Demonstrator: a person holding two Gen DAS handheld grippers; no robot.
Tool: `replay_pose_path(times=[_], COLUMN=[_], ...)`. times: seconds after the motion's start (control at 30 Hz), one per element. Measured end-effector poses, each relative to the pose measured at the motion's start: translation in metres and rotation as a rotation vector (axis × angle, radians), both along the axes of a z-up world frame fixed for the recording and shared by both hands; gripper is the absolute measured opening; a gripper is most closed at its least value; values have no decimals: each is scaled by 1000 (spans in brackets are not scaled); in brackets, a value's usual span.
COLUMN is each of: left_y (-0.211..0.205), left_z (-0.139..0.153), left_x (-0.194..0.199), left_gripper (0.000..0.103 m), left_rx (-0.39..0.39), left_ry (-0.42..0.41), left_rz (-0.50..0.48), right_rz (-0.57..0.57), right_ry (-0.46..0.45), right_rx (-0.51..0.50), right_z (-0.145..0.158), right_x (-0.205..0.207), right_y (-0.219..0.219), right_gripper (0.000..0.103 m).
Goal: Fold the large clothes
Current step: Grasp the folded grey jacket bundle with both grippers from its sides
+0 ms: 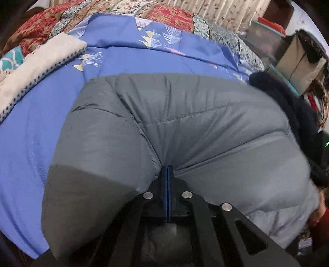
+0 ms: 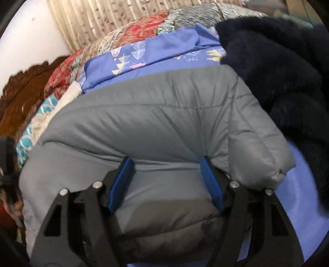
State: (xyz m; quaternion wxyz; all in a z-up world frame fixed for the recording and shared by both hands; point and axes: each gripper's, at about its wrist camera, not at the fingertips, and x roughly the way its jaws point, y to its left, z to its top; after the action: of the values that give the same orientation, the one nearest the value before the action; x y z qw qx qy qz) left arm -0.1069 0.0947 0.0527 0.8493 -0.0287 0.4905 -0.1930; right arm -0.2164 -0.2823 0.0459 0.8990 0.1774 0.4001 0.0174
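A grey puffer jacket (image 1: 185, 123) lies on a blue patterned bed sheet (image 1: 30, 143) and fills both views. My left gripper (image 1: 168, 167) is shut, its blue pads pressed together and pinching a fold of the jacket's near edge. In the right wrist view the jacket (image 2: 154, 123) bulges between my right gripper's (image 2: 165, 162) blue fingers (image 2: 123, 180), which stand wide open on either side of a padded part. A dark navy fleece garment (image 2: 277, 71) lies at the jacket's right side, touching it; it also shows in the left wrist view (image 1: 287, 106).
A red and beige patchwork quilt (image 1: 102, 12) is bunched at the far end of the bed. A white knitted blanket (image 1: 37, 67) lies at the left. A wooden headboard (image 2: 26, 92) and a pleated curtain (image 2: 113, 18) stand behind. Boxes and clutter (image 1: 298, 59) sit to the right.
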Motion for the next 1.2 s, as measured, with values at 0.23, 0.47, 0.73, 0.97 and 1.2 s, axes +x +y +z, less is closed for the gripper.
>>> replay_pose_path(times=[0.23,0.47,0.73,0.97,1.2], left_y=[17,100,86,41,79], left_z=[36,90,29,0,35], left_x=[-8,-13,34,31,34], left_gripper=[26,64,91,107,107], left_rx=[11,-133,-202,-104,-106], left_ry=[32,10,205,238,188], left_rz=[-18,125,81,-36,15], right_rz=[61,32,-26,81,101], right_ry=[22,-131,92,170,171], right_rx=[34,10,215,240,281], right_z=[32,83,12,-16,-19], right_x=[-13,-47,-5,13,20], right_y=[-3,-39,-82,-42,-41], right_gripper=[70,94,94,96,96])
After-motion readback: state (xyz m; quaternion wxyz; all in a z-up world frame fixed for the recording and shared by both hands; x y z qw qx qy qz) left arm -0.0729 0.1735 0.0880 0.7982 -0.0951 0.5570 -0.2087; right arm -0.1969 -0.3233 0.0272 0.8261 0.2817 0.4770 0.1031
